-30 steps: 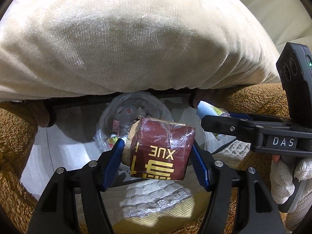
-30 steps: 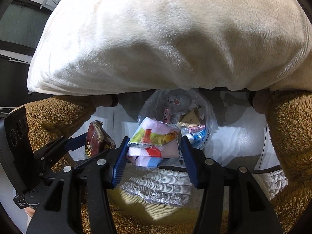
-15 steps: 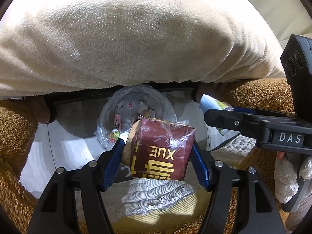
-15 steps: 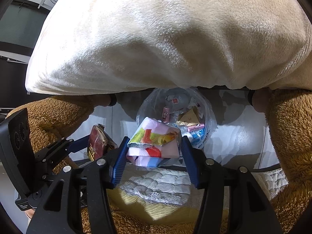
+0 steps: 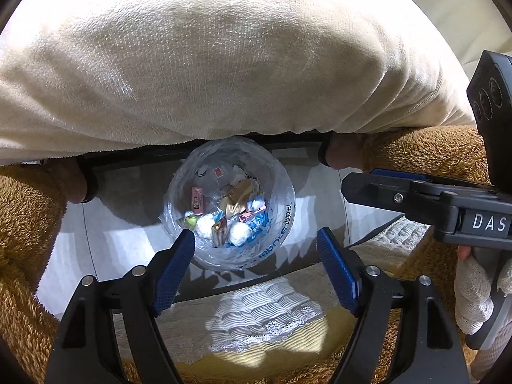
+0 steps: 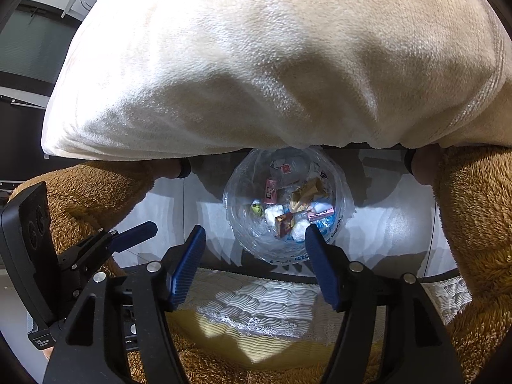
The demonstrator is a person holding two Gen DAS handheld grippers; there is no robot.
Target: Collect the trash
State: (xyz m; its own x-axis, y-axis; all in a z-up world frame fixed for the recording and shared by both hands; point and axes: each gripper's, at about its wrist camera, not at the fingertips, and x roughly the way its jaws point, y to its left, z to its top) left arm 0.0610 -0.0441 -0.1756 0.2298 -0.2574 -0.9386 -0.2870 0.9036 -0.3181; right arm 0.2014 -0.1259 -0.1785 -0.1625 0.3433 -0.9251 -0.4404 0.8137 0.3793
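Note:
A round bin lined with a clear bag point(image 5: 284, 192) point(image 6: 340, 192) stands on the pale floor below both grippers, holding several wrappers and white lumps. A red-brown packet point(image 5: 220, 231) point(image 6: 284, 224) lies among them. My left gripper point(image 5: 256, 249) hangs above the bin's near rim, its jaws opening with nothing between the blue pads. My right gripper point(image 6: 254, 243) hovers beside it over the same rim, jaws also opening and empty. Each gripper shows in the other's view: the right gripper point(image 5: 377, 188) at the right edge, the left gripper point(image 6: 134, 233) at the left edge.
A big cream cushion point(image 5: 224, 57) overhangs the bin from above. Brown plush fabric point(image 5: 22, 224) point(image 6: 473, 224) flanks both sides. A white lace cloth on a yellow surface point(image 5: 256, 313) lies under the fingers. A white-gloved hand point(image 5: 473, 297) holds the right gripper.
Both grippers have opened. The dark red packet has left the left jaws and the pink and yellow wrapper has left the right jaws. Neither hand has moved.

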